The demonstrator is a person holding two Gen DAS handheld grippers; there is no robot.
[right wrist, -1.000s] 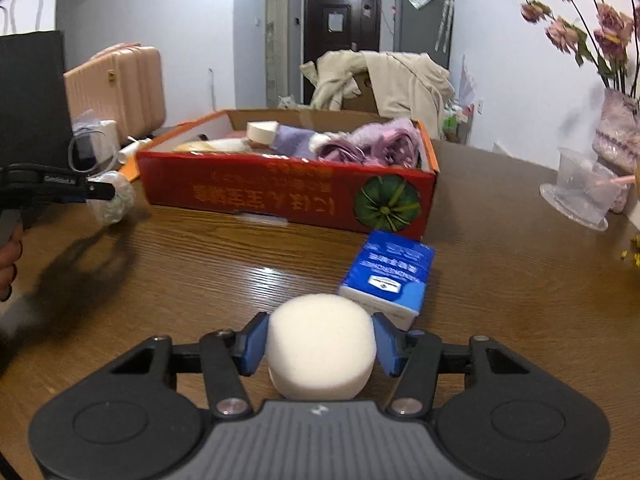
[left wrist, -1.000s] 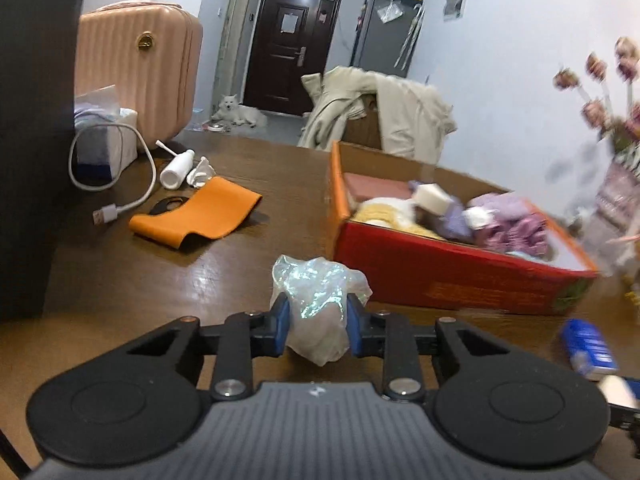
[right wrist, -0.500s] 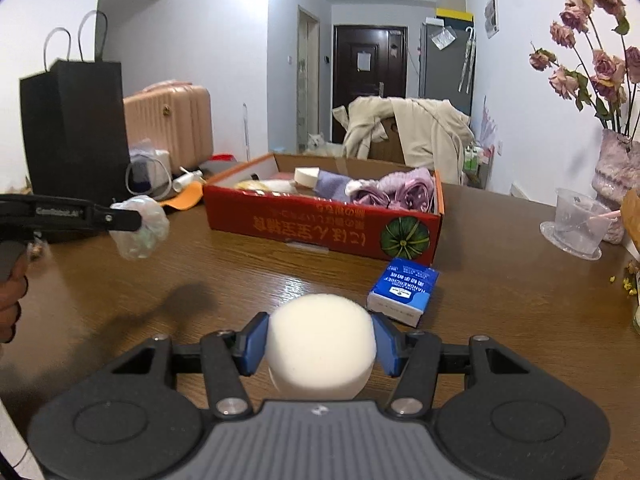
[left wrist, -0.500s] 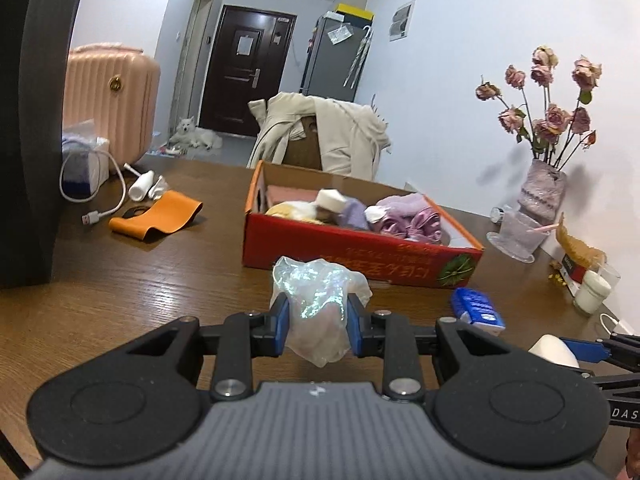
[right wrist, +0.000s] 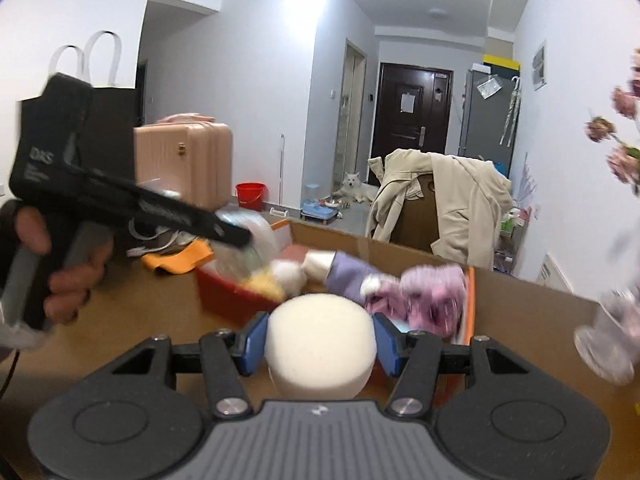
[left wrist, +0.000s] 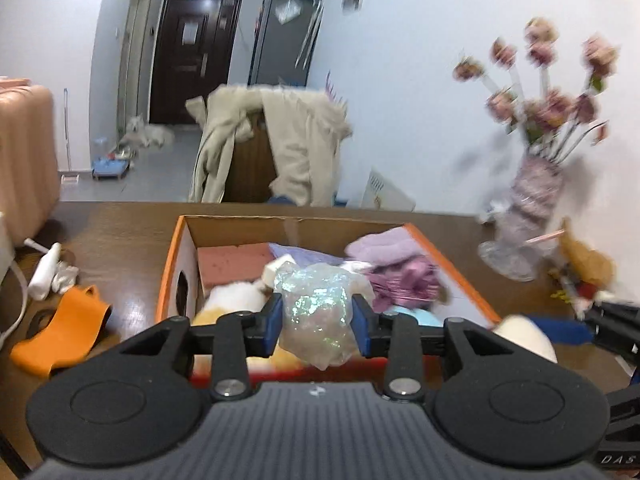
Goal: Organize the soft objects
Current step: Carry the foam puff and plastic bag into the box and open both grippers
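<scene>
Iridescent crinkly bundle [left wrist: 316,312] clamped in my left gripper [left wrist: 316,318] above the cardboard box [left wrist: 176,264] | white sponge puff [right wrist: 320,344] squeezed in my right gripper [right wrist: 320,340] at its near edge | step: delivery | next: lower, let go inside.

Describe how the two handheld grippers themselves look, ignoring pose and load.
Both match: black linkage arms with silver pivot screws, blue pads on the fingers, a ribbed grey body behind. The left gripper, seen from the right gripper, is a black pistol-grip unit with white lettering, in a bare hand.
</scene>
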